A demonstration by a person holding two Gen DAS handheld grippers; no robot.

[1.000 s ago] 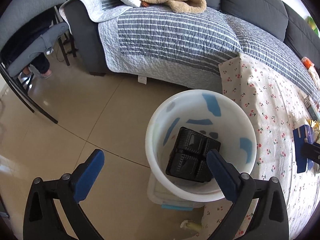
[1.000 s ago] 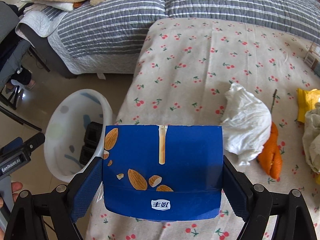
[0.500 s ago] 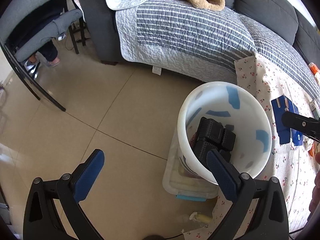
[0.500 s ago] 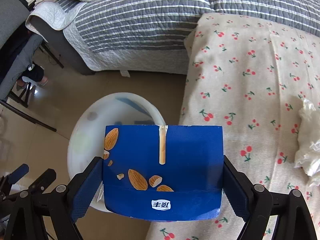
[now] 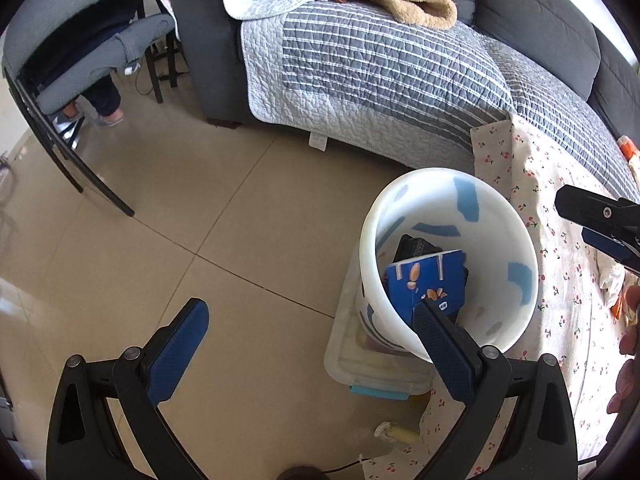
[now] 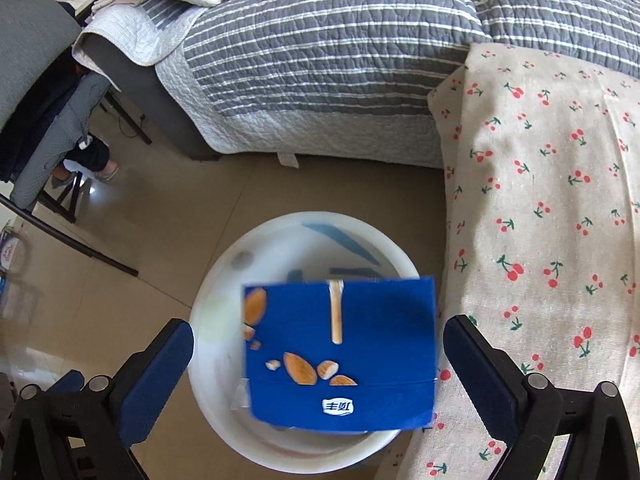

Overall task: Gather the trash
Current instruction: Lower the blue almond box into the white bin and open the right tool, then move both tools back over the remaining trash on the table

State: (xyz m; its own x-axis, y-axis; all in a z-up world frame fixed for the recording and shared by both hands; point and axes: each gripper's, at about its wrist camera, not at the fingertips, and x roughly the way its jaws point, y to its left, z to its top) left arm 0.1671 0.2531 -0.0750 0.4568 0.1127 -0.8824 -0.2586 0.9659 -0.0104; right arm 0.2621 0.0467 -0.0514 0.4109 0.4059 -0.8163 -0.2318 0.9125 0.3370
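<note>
A white bucket (image 5: 520, 240) with blue patches stands on the floor beside the cherry-print cloth. The blue almond snack box (image 6: 340, 356) is free of my right gripper (image 6: 320, 360), blurred, over the bucket (image 6: 224, 292). In the left wrist view the box (image 5: 428, 280) lies inside the bucket on a black plastic tray (image 5: 416, 246). My right gripper is open above the bucket, with gaps on both sides of the box. My left gripper (image 5: 308, 340) is open and empty over the floor, left of the bucket.
The bucket sits on a clear lidded container (image 5: 360, 372). A cloth-covered table (image 6: 552, 216) is to the right. A sofa with a striped grey quilt (image 5: 380, 64) lies behind. A grey chair (image 5: 80, 48) stands at the far left. Tiled floor (image 5: 200, 220) lies left of the bucket.
My right gripper carried the blue box from the table to above the bucket, then opened and let it go. The box now drops into the bucket. My left gripper drifted left, away from the bucket.
</note>
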